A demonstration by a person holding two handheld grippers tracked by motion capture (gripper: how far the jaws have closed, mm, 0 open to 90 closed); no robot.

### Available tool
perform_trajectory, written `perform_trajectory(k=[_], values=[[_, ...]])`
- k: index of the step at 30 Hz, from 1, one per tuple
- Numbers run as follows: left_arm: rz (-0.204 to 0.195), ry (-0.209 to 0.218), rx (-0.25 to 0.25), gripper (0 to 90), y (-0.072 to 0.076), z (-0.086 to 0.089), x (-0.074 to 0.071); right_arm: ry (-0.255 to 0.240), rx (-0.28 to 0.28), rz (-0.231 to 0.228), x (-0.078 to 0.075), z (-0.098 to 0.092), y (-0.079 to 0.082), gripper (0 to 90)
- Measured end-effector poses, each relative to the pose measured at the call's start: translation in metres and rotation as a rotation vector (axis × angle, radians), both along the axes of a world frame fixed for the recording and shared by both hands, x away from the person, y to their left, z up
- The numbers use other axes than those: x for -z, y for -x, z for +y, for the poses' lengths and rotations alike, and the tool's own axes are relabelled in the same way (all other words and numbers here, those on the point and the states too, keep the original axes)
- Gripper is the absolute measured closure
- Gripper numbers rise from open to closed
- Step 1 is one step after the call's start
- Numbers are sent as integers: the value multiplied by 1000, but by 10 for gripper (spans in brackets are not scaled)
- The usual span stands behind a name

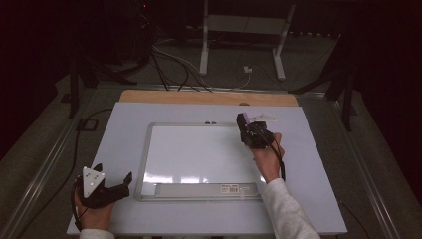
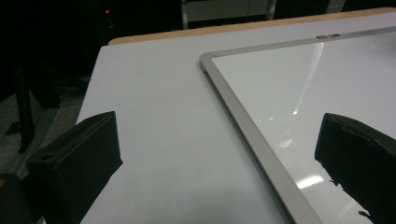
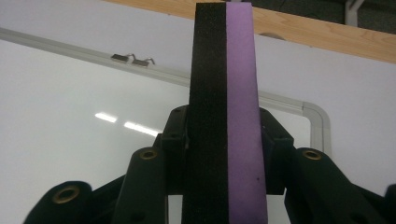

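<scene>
On the floor beyond the table I see a white metal stand [image 1: 244,30] and loose cables [image 1: 174,69], all dim. Next down in size, the table [image 1: 124,129] with its pale top and a wooden strip [image 1: 199,97] along the far edge. Flat on it, centred, lies the whiteboard [image 1: 199,149], silver frame, two small clips [image 3: 133,59] on its far rail, a label strip [image 1: 206,188] along the near rail.

My left gripper [image 1: 115,185] sits near the table's near left corner, just left of the board's near left corner, grey three-cornered plate on top. Its jaws stand wide apart, nothing between them; in the left gripper view they straddle the board's frame, one jaw over bare table, the other over the white surface.

My right gripper [image 1: 245,128] is over the board's far right corner, held by a hand in a white sleeve [image 1: 288,209]. Its jaws are clenched on the eraser [image 3: 226,116], a slim block, black felt on one side, purple foam on the other, standing on edge and poking out past the jaw tips towards the far rail. Cannot tell whether the eraser touches the board.
</scene>
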State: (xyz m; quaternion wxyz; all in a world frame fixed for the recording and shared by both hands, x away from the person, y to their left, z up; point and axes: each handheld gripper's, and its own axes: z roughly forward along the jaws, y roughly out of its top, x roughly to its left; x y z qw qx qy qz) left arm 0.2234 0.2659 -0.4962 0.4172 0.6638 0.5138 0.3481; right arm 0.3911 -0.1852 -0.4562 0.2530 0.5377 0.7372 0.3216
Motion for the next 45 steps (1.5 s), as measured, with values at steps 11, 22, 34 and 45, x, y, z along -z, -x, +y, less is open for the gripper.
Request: perform_trajectory(k=[11, 22, 34, 45], values=[[0, -4, 9, 11, -1, -2, 0, 3, 61, 27, 5, -14, -7, 630], [-6, -10, 9, 10, 0, -4, -2, -30, 127, 51, 10, -26, -12, 632], [-6, -11, 10, 10, 1, -4, -2, -65, 184, 63, 7, -47, -15, 634], [-6, -11, 10, 10, 0, -5, -2, -83, 225, 69, 8, -61, -19, 633]])
